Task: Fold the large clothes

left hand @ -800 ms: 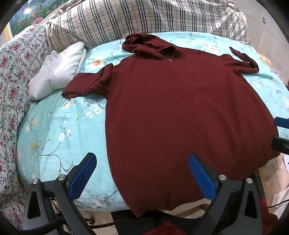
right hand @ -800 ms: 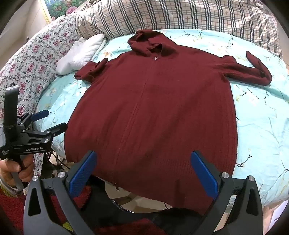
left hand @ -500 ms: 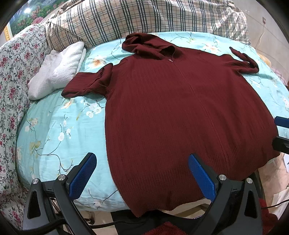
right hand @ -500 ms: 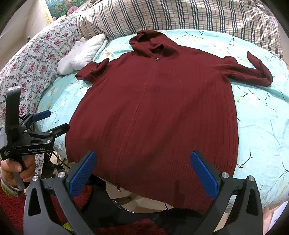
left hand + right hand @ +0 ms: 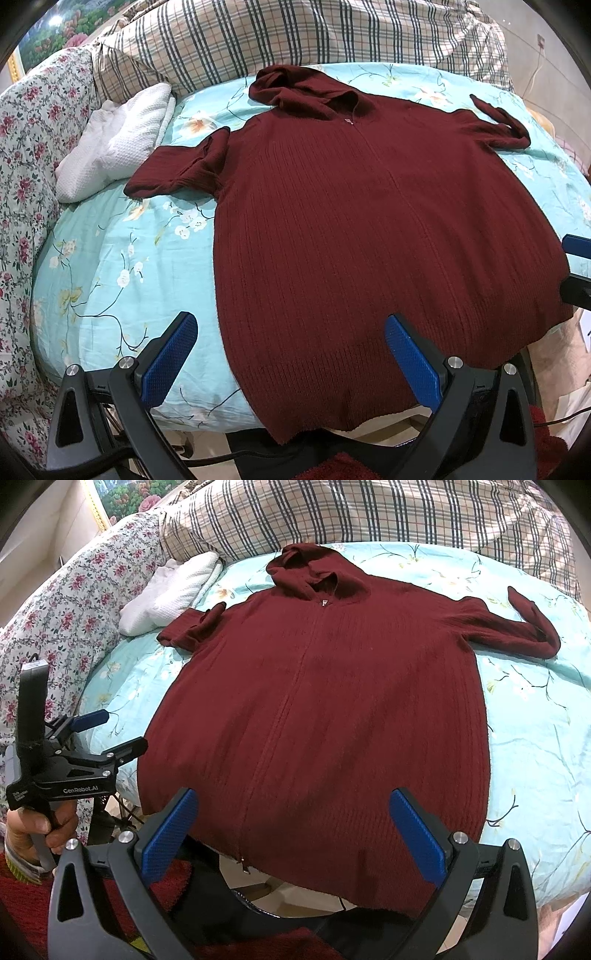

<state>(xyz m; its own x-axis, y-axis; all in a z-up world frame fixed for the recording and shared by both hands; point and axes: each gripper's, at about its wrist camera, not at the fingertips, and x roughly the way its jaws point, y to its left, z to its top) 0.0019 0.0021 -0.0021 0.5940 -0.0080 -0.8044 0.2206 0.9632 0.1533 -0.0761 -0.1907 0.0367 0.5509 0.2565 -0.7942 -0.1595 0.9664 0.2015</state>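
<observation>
Left wrist view shows the maroon hooded cardigan (image 5: 369, 229) spread flat on the bed (image 5: 110, 266), no fold made yet; left claw (image 5: 291, 354) and right claw (image 5: 295, 827) both hang spread, holding nothing.

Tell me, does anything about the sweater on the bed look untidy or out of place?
Yes. The sweater lies flat, but both sleeves are bunched: the left sleeve is folded over itself, the right sleeve is doubled back. The hem hangs over the edge of the bed.
</observation>
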